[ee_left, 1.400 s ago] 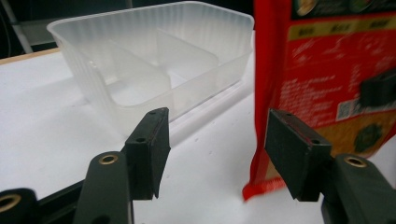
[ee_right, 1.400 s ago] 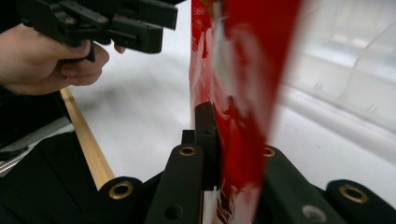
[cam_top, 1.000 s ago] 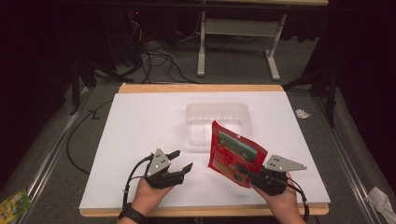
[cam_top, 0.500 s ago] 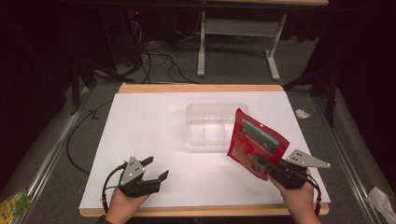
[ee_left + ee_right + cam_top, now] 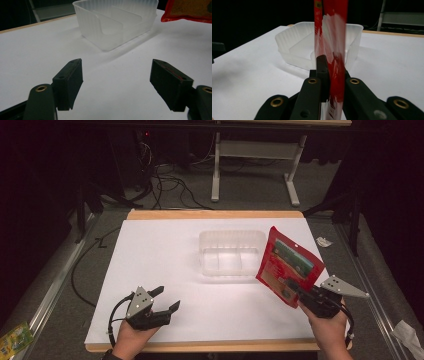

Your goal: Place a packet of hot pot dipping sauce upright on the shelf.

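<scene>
White desk [image 5: 165, 250] carries a clear tray [image 5: 232, 253]; right of it my right gripper [image 5: 300, 292] clamps a red pouch [image 5: 288, 265] upright, while my left gripper [image 5: 165, 301] gapes empty, nearer me.

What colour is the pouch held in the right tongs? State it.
Red, with a green panel on its face; the pouch shows best in the high view, clamped by the right tongs.

The red pouch [image 5: 332, 50] is blurred and cut off at the top edge, perhaps hiding the tray's [image 5: 294, 47] far wall.
</scene>
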`<state>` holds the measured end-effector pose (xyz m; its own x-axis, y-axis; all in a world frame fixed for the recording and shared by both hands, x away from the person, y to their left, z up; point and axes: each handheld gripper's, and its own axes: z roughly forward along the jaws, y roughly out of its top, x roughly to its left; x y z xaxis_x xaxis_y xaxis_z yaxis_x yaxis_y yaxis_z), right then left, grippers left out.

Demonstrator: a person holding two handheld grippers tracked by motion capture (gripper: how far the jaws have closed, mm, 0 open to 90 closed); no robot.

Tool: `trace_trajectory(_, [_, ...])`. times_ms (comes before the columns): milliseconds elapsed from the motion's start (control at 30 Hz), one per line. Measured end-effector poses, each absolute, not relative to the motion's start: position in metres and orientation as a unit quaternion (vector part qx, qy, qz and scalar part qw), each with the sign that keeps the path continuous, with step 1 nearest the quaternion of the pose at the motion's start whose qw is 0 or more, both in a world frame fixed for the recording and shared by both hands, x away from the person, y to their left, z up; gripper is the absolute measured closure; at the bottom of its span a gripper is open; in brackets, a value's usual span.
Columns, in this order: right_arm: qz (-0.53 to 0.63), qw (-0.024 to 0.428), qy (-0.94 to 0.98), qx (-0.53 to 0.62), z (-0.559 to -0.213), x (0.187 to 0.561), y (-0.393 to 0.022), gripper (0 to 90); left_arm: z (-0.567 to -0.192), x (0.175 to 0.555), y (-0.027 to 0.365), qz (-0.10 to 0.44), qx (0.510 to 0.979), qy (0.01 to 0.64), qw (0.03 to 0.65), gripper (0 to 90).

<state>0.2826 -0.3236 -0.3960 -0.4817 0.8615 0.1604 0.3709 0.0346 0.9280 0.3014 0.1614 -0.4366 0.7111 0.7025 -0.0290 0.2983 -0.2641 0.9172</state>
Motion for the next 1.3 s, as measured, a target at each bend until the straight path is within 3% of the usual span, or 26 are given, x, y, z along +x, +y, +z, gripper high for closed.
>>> trace_trajectory(400, [0.546, 0.232, 0.662, 0.458, -0.384, 0.290, -0.314, 87.7, -0.439, 0.303, 0.167, 0.184, 0.763, 0.328, 0.525, 27.1])
trace_trajectory(733, [0.539, 0.228, 0.668, 0.459, -0.377, 0.313, -0.291, 87.7, -0.438, 0.305, 0.162, 0.188, 0.766, 0.320, 0.525, 27.2])
trace_trajectory(1300, [0.548, 0.249, 0.632, 0.488, -0.361, 0.353, -0.293, 87.7, -0.438, 0.308, 0.153, 0.187, 0.772, 0.306, 0.525, 27.5])
